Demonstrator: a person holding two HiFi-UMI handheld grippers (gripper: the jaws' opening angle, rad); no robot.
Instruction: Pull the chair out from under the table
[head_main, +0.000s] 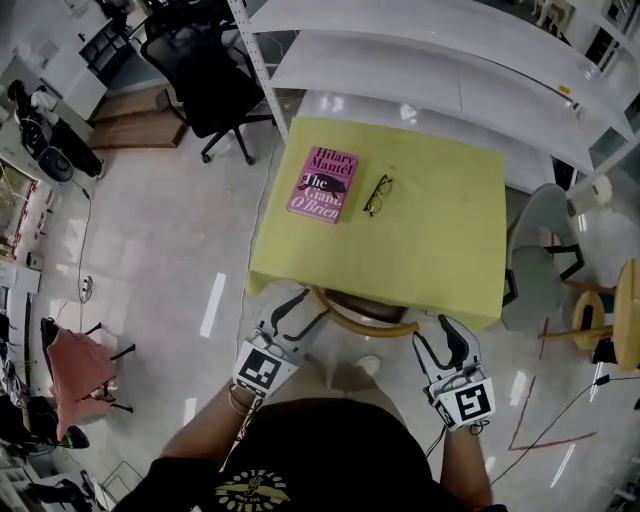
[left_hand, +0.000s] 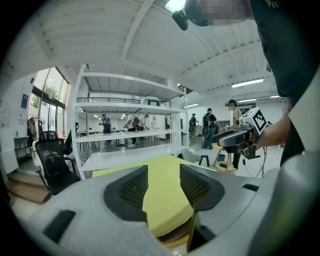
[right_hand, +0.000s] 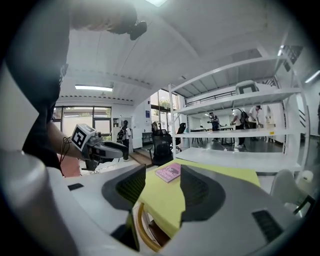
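The left hand-held gripper (head_main: 303, 308) and right hand-held gripper (head_main: 440, 335) are open and empty at the counter's (head_main: 430, 250) near edge. The chair (head_main: 365, 318) sits tucked underneath, its curved back between them.

The left gripper (left_hand: 164, 184) has its jaws apart with nothing gripped, framing the yellow tabletop (left_hand: 167, 212). Under the tabletop's near edge shows the chair (left_hand: 176, 240), a curved wooden rim. Right of the tabletop hovers the right gripper (left_hand: 239, 139).
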